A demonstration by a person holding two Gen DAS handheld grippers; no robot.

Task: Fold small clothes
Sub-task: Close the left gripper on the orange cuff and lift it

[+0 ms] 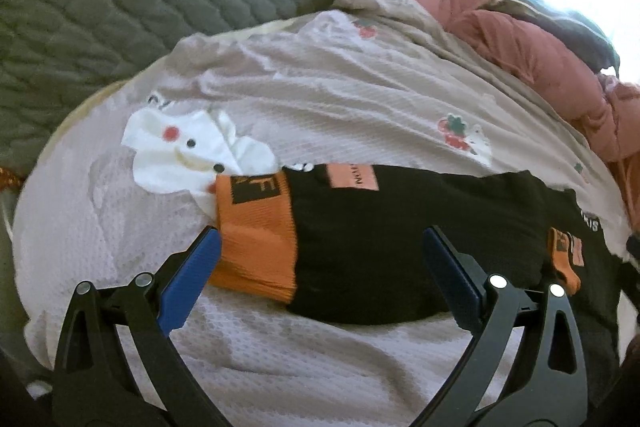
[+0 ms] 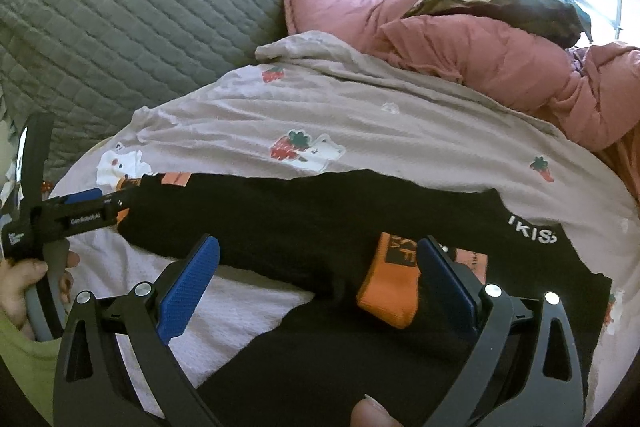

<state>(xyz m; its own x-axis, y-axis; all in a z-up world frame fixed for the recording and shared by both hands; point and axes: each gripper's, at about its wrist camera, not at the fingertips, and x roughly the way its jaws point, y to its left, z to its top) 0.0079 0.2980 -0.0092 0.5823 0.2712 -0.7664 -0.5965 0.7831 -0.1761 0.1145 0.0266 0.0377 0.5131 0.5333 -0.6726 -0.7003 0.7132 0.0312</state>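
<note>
Left wrist view: the left gripper hangs with fingers spread wide over the black top, which lies flat across the bedsheet; one blue pad nearly touches the orange cuff. A pinch here may catch the sheet along with the sleeve.

Right wrist view: the right gripper is likewise spread, empty, straddling the other orange cuff folded onto the black body. The soft, wrinkled strawberry-print sheet could drag; a grey quilted headboard and pink duvet sit behind, near a bright window
</note>
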